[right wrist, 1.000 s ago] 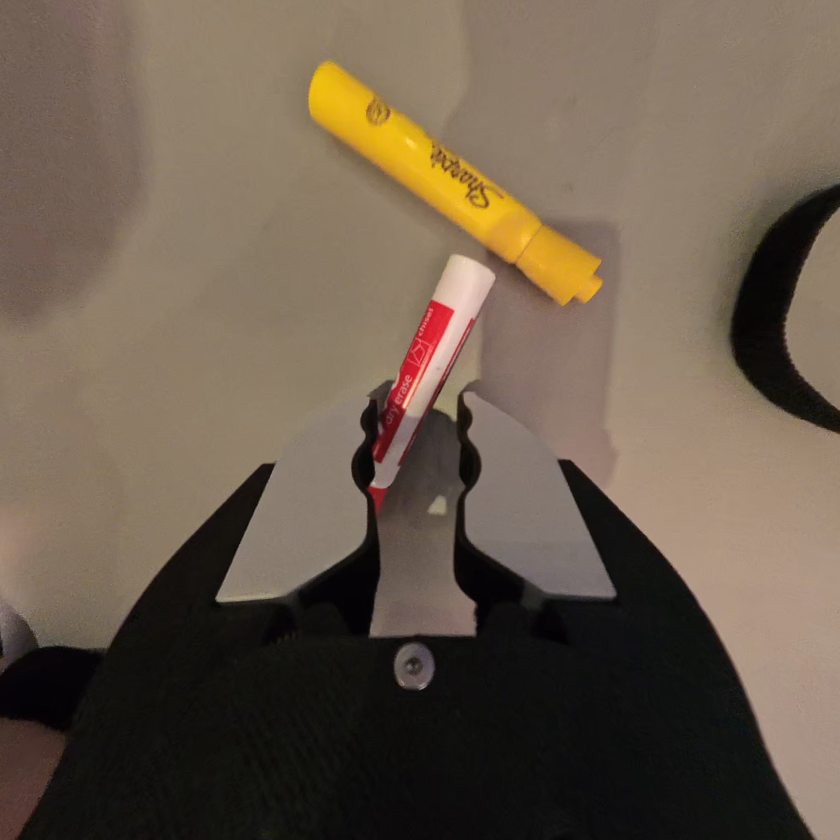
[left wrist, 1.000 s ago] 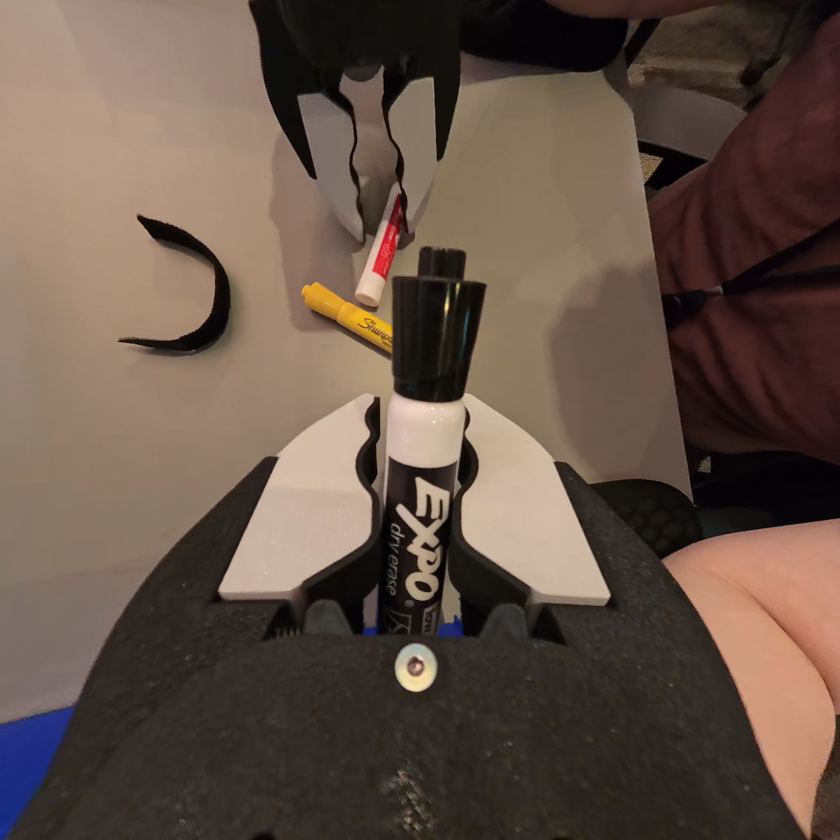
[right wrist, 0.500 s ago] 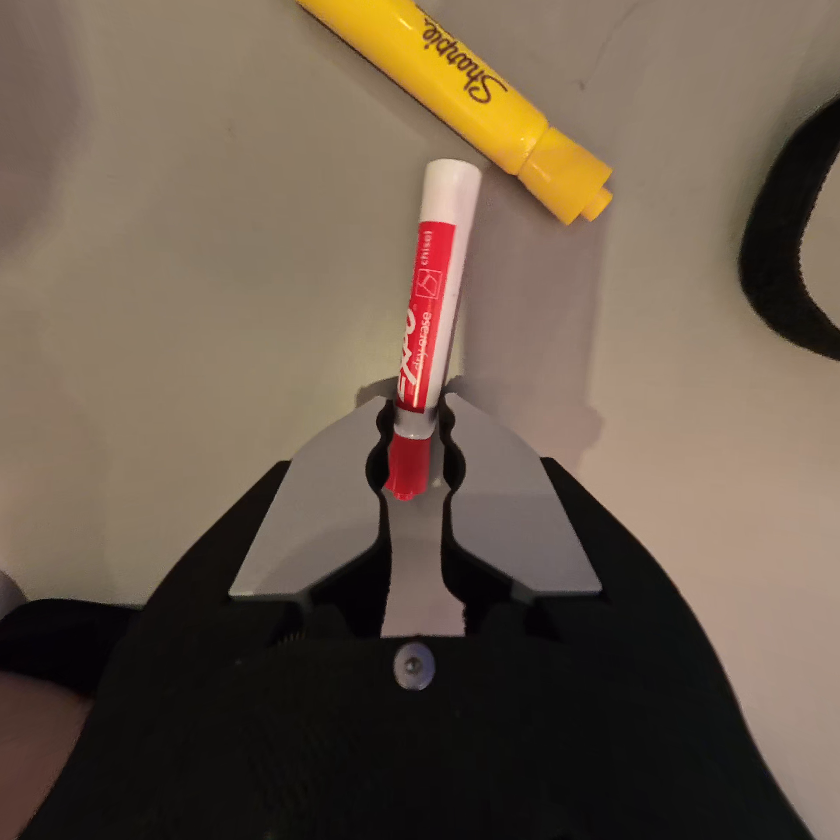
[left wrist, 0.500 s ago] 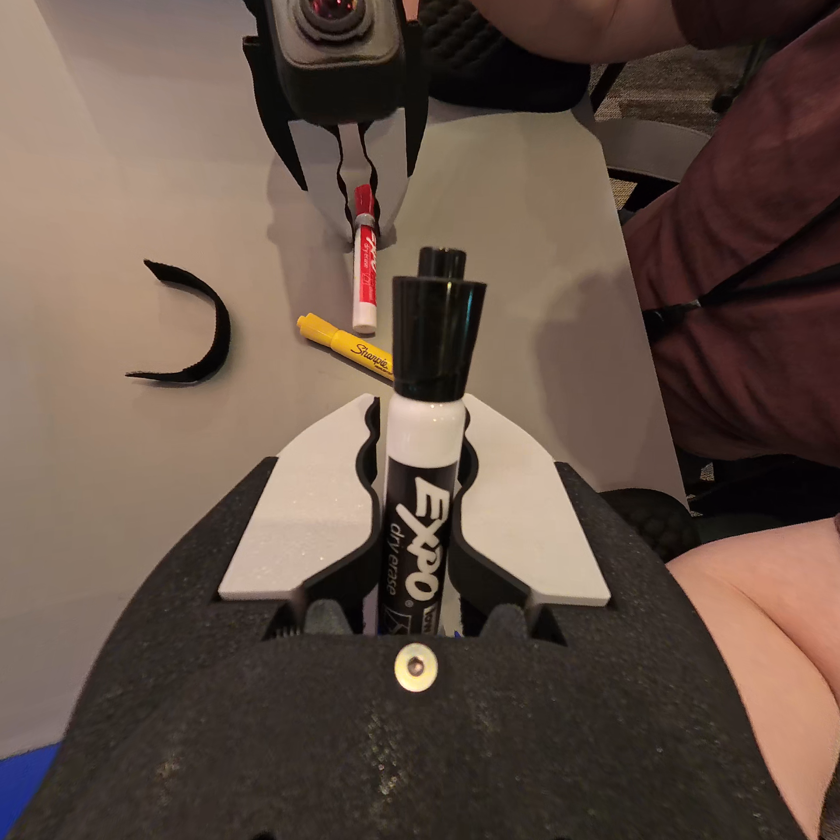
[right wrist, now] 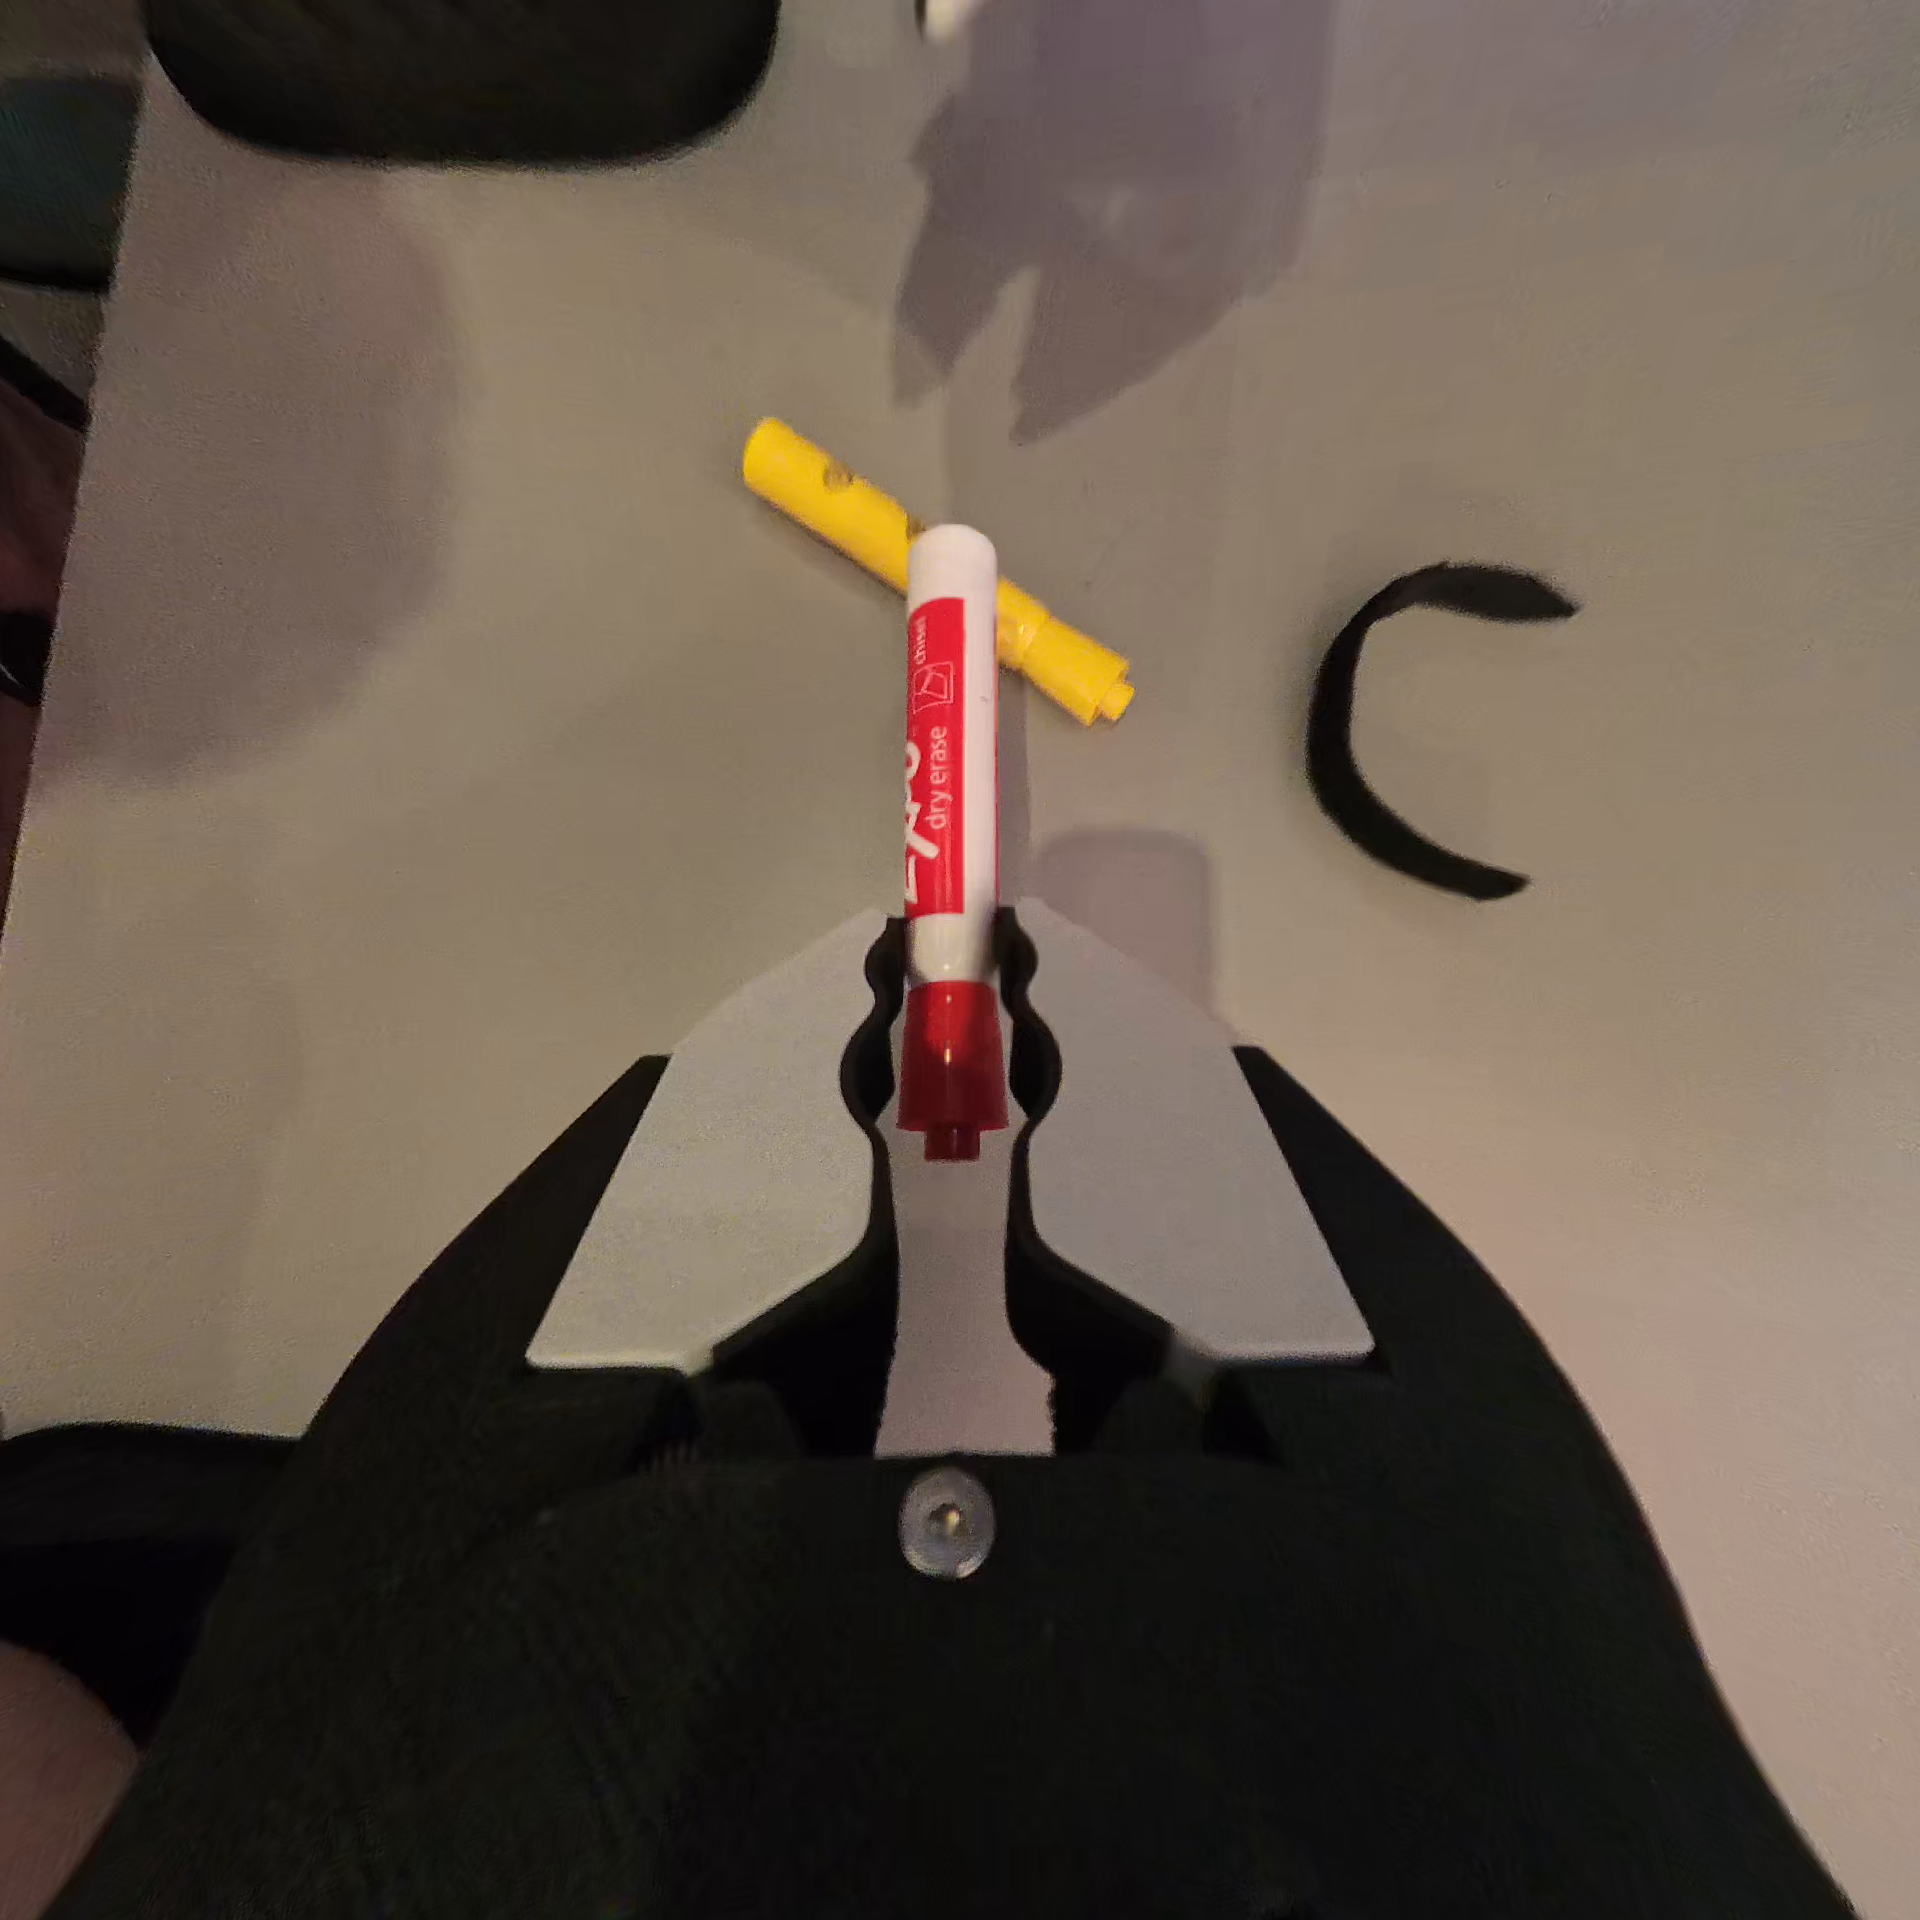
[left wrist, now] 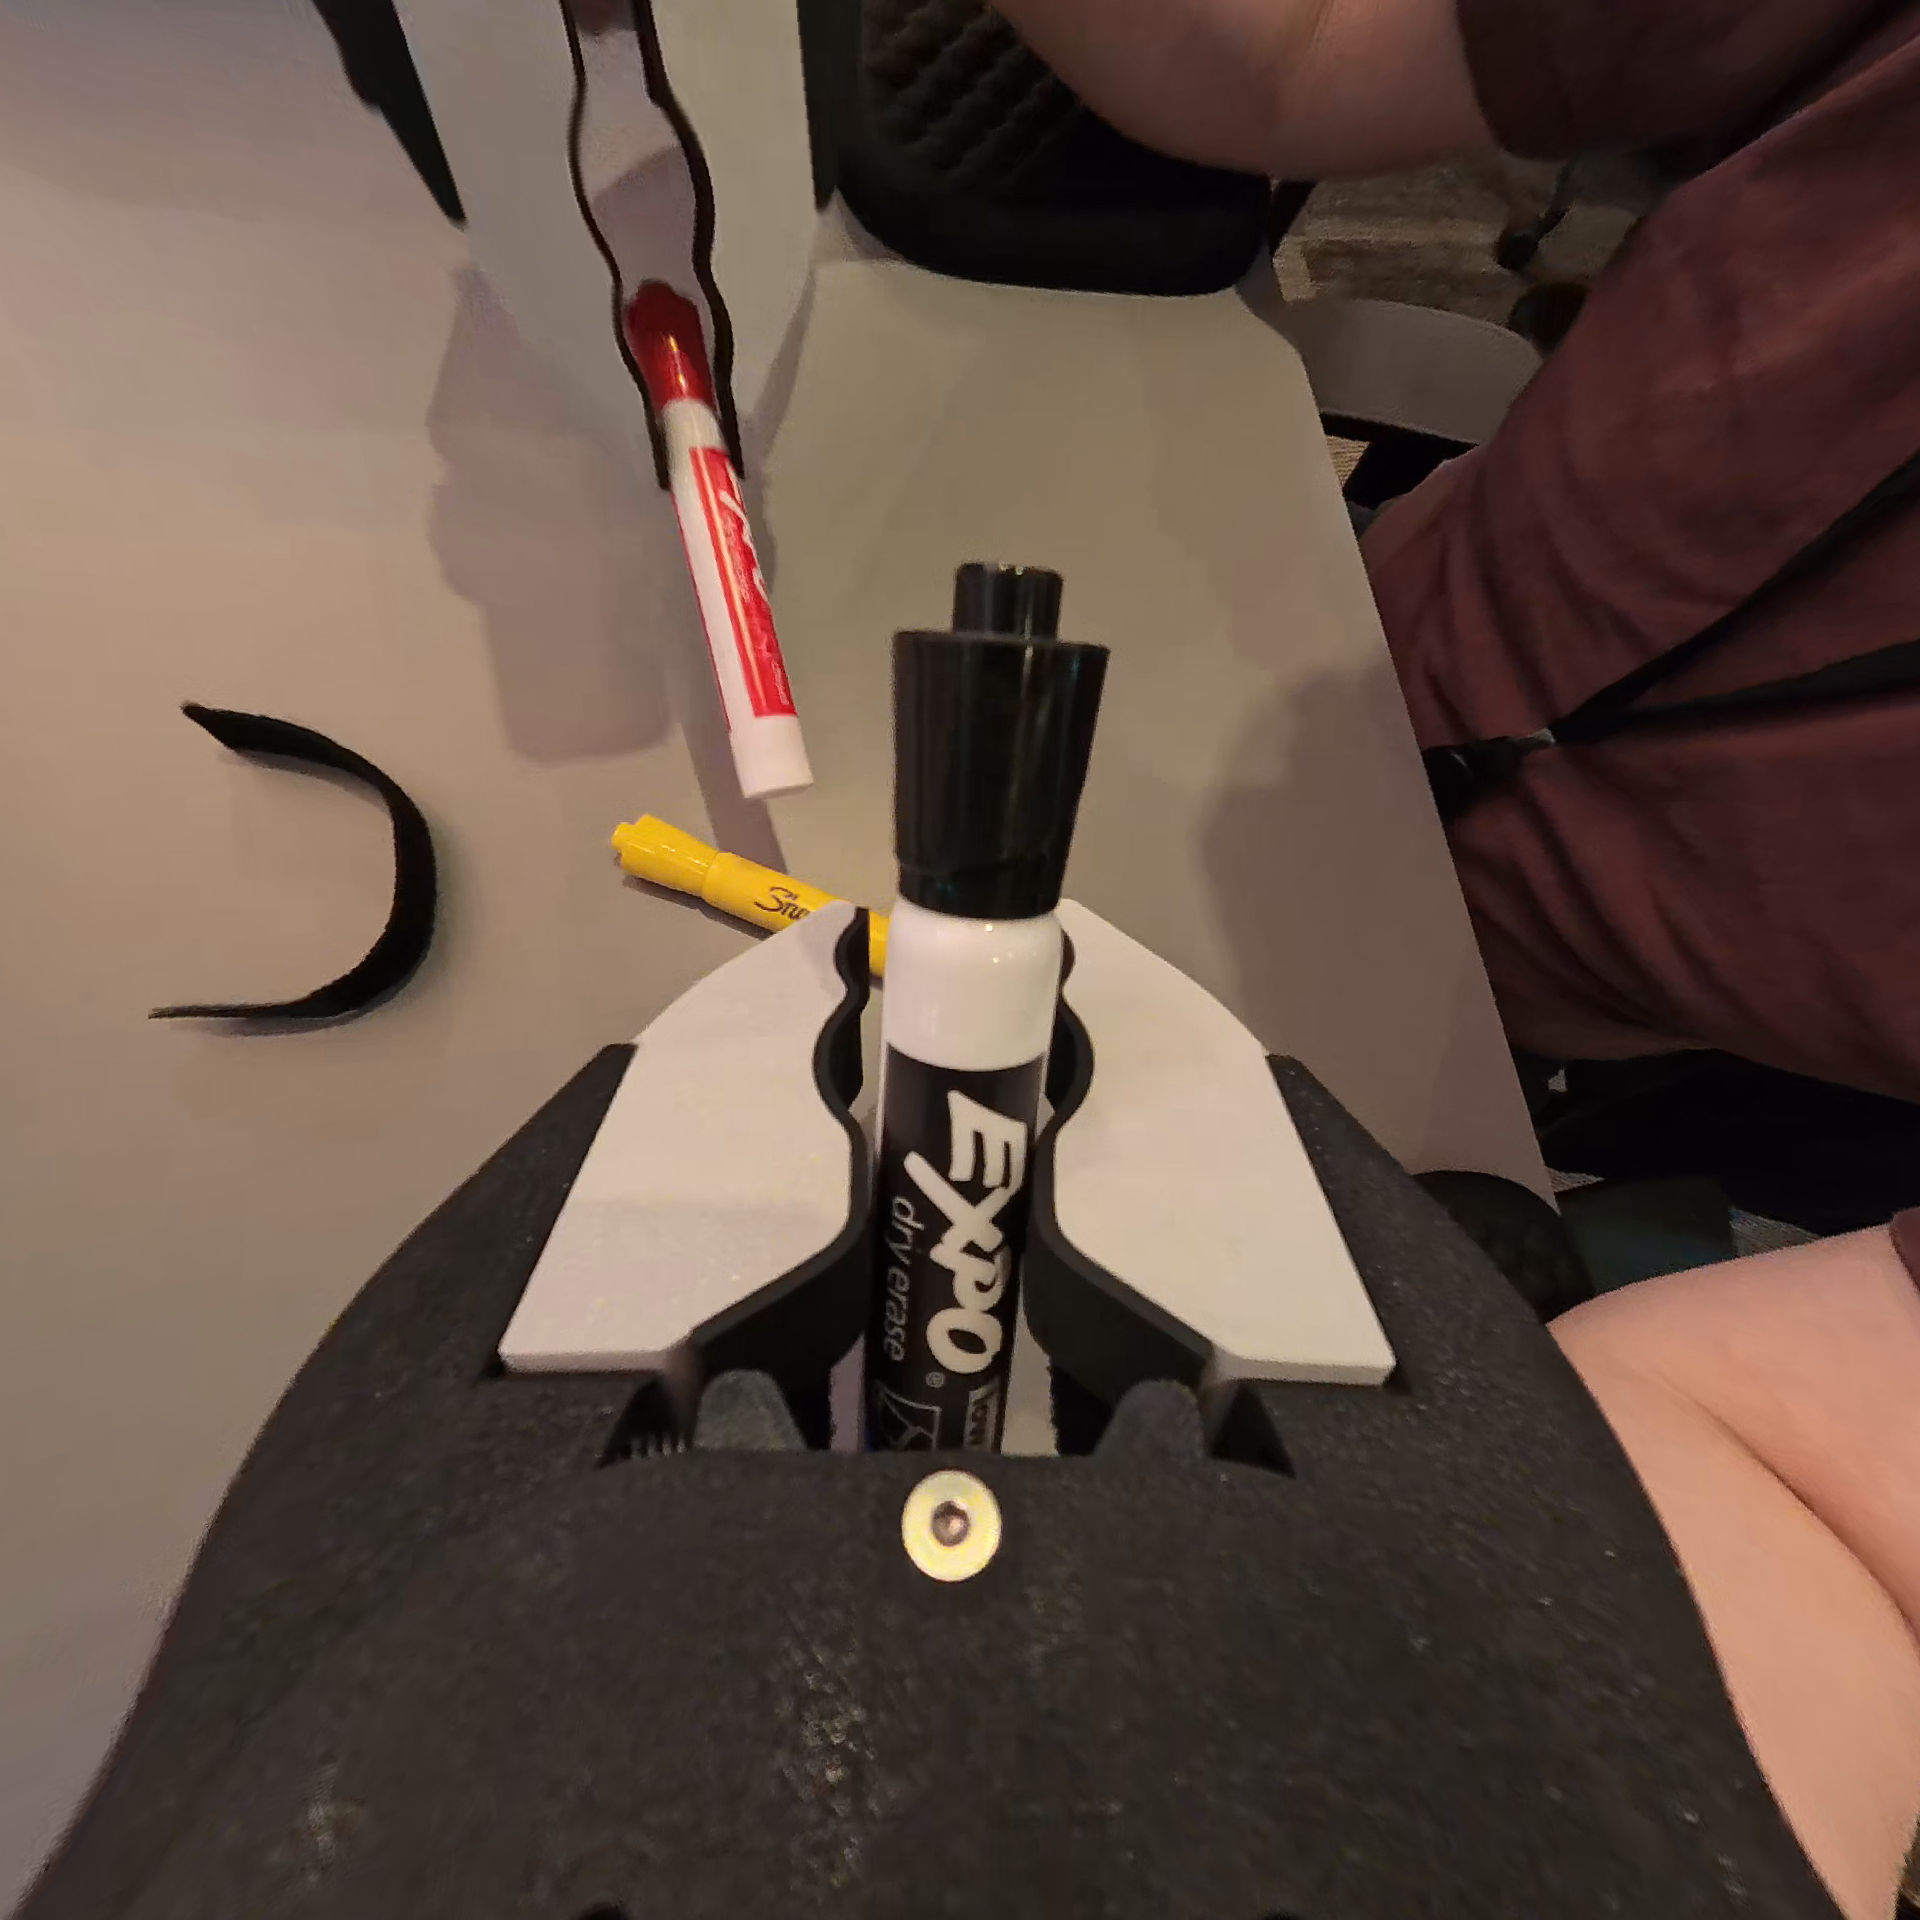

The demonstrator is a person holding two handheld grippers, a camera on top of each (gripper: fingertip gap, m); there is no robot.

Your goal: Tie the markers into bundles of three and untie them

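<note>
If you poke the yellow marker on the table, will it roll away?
Probably. The yellow marker looks round and smooth and lies loose on the flat table, so a sideways poke would likely roll it. Its stepped cap end might make it curve. It looks stiff, not bendy.

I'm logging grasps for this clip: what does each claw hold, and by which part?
Left claw grips the black marker around its barrel, cap pointing away. Right claw grips the red marker at its cap end.

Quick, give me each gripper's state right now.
Left gripper: closed on the black marker.
Right gripper: closed on the red marker, held clear of the table.
</note>
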